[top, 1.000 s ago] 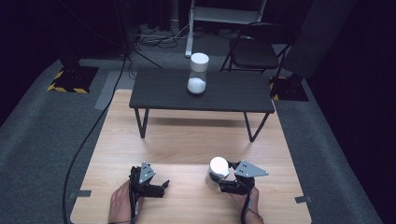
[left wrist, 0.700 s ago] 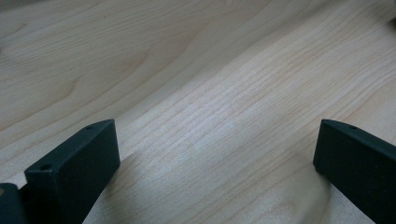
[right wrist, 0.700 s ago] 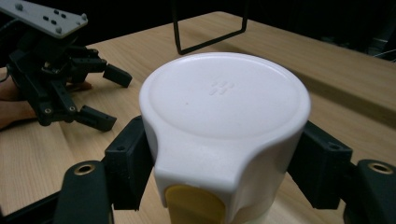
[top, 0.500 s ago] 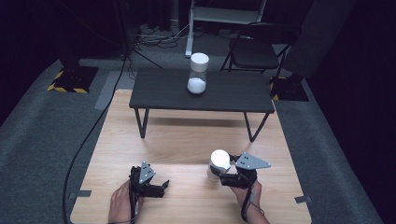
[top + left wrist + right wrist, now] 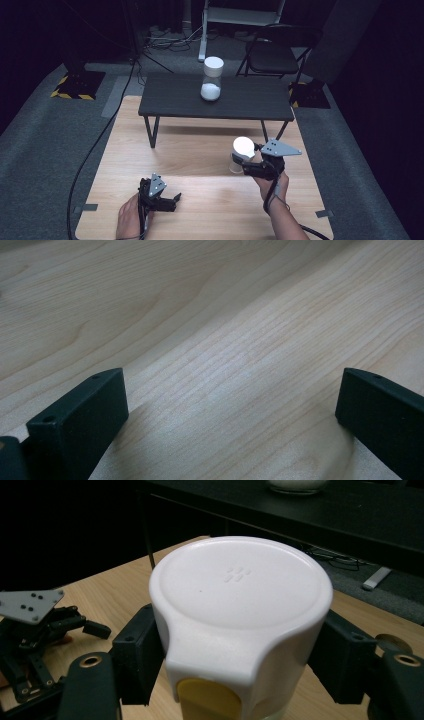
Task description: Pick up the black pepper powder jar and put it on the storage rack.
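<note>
- The right gripper [image 5: 248, 162] pinches a clear jar with a white lid [image 5: 241, 153] just under the cap. In the right gripper view its two black jaws press against opposite sides of the white lid [image 5: 241, 587], with a yellow patch showing below the rim.
- From the high view, the jar is upright at the right side of the light wooden table [image 5: 200, 150], toward the far half. Whether its base rests on the wood or hangs just above it, I cannot tell.
- The left gripper [image 5: 167, 201] sits low at the near left of the same table, well apart from the jar. Its jaws are spread wide over bare wood grain in the left gripper view and hold nothing.
- A second jar of the same kind [image 5: 212, 79], holding white powder at its bottom, stands upright on the dark low table [image 5: 170, 102] beyond the wooden one.
- Judged from this, the grasp is done; the carry looks barely begun. A likely goal is to set the held jar on the dark table near its twin, so the lift, the reach forward and the release all remain.
- The left gripper has no visible part in the work yet.
</note>
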Available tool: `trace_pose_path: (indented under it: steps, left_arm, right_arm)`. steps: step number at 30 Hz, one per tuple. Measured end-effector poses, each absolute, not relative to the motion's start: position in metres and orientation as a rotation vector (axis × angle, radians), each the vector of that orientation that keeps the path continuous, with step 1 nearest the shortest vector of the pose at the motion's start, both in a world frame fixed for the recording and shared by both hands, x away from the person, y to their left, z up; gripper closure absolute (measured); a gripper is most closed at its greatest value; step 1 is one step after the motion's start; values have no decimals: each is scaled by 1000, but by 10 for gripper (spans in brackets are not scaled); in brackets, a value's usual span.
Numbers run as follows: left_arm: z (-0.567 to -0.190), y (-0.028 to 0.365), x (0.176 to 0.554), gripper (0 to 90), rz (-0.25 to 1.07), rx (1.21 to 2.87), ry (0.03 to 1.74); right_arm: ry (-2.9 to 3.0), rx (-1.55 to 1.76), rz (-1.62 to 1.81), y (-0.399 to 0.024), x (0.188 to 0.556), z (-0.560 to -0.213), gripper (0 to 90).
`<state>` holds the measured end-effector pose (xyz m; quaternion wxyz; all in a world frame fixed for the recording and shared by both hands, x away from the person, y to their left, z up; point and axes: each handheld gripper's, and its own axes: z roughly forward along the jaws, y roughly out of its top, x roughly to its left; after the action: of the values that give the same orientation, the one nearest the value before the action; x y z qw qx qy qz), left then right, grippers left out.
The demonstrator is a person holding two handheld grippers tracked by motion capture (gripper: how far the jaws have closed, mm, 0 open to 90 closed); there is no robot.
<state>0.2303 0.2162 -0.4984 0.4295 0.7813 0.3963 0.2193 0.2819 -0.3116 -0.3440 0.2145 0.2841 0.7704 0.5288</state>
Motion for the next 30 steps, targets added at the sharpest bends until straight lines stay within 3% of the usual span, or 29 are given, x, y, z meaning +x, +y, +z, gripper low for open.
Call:
trace_pose_path:
  steps: [30]
  left_arm:
    - [-498, 216, 230, 0, 547, 1950, 990]
  right_arm:
    - [2087, 802, 1437, -286, 337, -251, 301]
